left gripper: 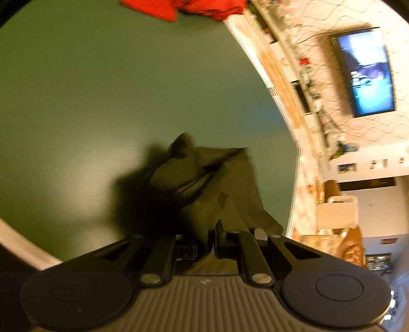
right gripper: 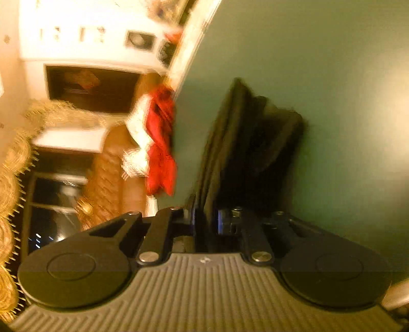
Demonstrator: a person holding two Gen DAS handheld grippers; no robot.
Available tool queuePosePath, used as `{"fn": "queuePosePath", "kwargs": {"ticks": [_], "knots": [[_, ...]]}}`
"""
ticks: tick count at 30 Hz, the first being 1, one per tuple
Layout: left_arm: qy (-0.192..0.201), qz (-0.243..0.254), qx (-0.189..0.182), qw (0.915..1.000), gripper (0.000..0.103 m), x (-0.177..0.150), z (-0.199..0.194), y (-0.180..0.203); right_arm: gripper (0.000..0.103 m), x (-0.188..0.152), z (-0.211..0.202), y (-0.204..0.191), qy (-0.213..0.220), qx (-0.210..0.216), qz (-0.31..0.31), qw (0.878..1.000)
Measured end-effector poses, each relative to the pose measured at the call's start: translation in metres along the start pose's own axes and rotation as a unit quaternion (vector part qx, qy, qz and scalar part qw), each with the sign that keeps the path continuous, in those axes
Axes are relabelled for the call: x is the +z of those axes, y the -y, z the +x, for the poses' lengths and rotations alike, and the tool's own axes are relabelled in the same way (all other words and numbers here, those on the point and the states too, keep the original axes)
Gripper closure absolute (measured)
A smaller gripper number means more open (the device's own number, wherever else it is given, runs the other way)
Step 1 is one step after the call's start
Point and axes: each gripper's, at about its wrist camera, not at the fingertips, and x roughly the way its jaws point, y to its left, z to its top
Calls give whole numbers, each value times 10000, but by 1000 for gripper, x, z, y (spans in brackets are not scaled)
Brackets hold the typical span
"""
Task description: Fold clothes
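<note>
- My left gripper (left gripper: 205, 245) was clenched on an edge of the dark olive garment (left gripper: 219, 184); the cloth ran straight from between its jaws and fanned out ahead over the green table (left gripper: 102, 89).
- My right gripper (right gripper: 205, 224) was likewise clamped on the same garment (right gripper: 230, 143), its jaws pinched tight on a bunched edge that rose ahead of them in upright pleats.
- Both views were smeared with motion blur, so I could not tell which part of the garment each side held, hem or waistband.
- From the left wrist view the garment hung lifted from the table along the held edge, with a dark shadow beside it on the tabletop; its far end looked crumpled, and I could not tell whether that end touched the table.
- Beyond the garment, at the far edge of the table, a red cloth (left gripper: 184, 9) lay well apart from it; in the right wrist view that red cloth (right gripper: 161, 143) draped over the table's edge.
- I judged the step in hand to be carrying a held edge across to make a fold, with the fold not yet laid down.
- The next move, as I judged it, called for keeping both edges level and taut, lowering them together onto the garment's lower layer, and releasing only once the cloth lay flat.
</note>
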Motion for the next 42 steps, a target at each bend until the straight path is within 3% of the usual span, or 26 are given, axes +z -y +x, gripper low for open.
{"fn": "queuePosePath", "kwargs": {"ticks": [2, 5, 7, 9, 11, 13, 15, 18, 22, 25, 28, 30, 36, 37, 38, 39, 42], "knots": [[-62, -99, 115, 9999, 92, 5, 4, -12, 52, -6, 7, 0, -298, -385, -137, 9987], [-168, -99, 92, 9998, 92, 10, 11, -20, 49, -8, -2, -6, -505, -687, -784, 9933], [-223, -50, 43, 9997, 92, 13, 16, -21, 49, -7, -19, -21, -478, -915, -1561, 9823], [-268, -21, -22, 9996, 91, 16, 22, -21, 46, 0, -41, -40, -226, -1072, -2427, 9639], [-242, 54, -83, 9997, 82, 19, 27, -18, 16, 17, -49, -59, 28, -1149, -3191, 9407], [-241, 111, -49, 9996, 70, 16, 33, -15, 6, 42, -40, -73, 42, -1296, -3821, 9150], [-242, 173, -63, 9995, 63, 12, 36, -15, 6, 72, -15, -83, -407, -1524, -4073, 8996], [-180, 256, -139, 9994, 55, 9, 37, -12, 6, 98, 16, -95, -1201, -1452, -4080, 8933], [-89, 158, -234, 9996, 55, 10, 34, -21, 6, 90, 36, -104, -1640, -1820, -4657, 8504], [-52, 155, -243, 9996, 56, 9, 35, -22, 6, 86, 46, -105, -1990, -1945, -4798, 8321], [-25, 157, -259, 9995, 56, 9, 38, -22, 8, 77, 48, -108, -2136, -1986, -5045, 8126], [-18, 205, -286, 9994, 55, 8, 40, -20, 11, 80, 49, -111, -2151, -1959, -5094, 8099], [10, 158, -386, 9991, 57, 5, 39, -31, 57, 102, 26, -107, -2078, -1832, -4762, 8346], [11, 145, -344, 9993, 65, 4, 39, -32, 71, 106, 23, -106, -2060, -1838, -4671, 8400], [13, 131, -299, 9995, 76, 4, 40, -33, 74, 111, 19, -104, -2056, -1810, -4518, 8490], [19, 111, -258, 9996, 79, 4, 41, -33, 76, 115, 16, -101, -2033, -1776, -4405, 8562], [73, 133, -246, 9996, 85, 2, 43, -33, 91, 105, 6, -101, -1869, -1713, -4438, 8595]]}}
